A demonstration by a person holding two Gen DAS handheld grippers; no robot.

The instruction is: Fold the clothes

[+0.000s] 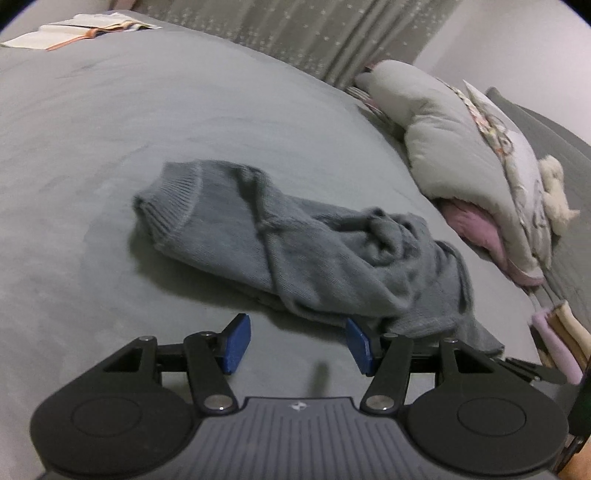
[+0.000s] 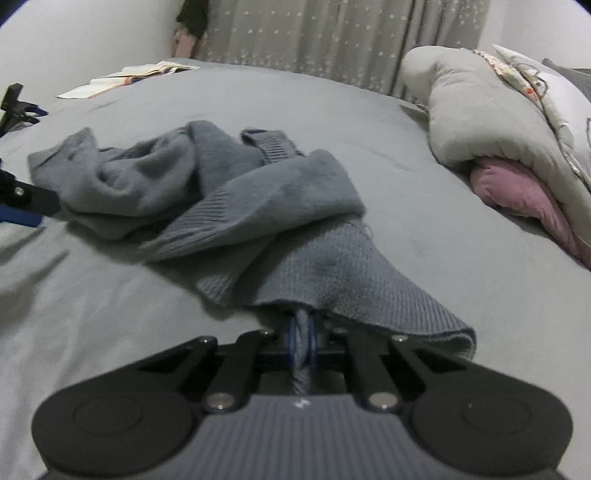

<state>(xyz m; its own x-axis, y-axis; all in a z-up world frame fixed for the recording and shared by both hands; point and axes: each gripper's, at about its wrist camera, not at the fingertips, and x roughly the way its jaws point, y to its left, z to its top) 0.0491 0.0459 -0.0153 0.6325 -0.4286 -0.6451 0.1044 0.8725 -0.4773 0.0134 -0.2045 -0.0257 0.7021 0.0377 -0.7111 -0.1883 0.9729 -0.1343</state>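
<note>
A crumpled grey-blue sweater (image 1: pixel 295 240) lies on the grey bed (image 1: pixel 110 147). The left claw (image 1: pixel 297 343) is spread wide, its 2 blue pads empty, at the sweater's near edge. The right claw (image 2: pixel 302 341) is clenched on a sweater fold draping over it.

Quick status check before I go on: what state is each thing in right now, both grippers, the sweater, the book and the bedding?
Left gripper: open, empty, at the sweater's edge.
Right gripper: shut on a fold of the sweater.
Sweater: crumpled, not folded, lying on the bed.
Book: open, at the bed's far edge.
Duvet: bunched up at the side.
</note>
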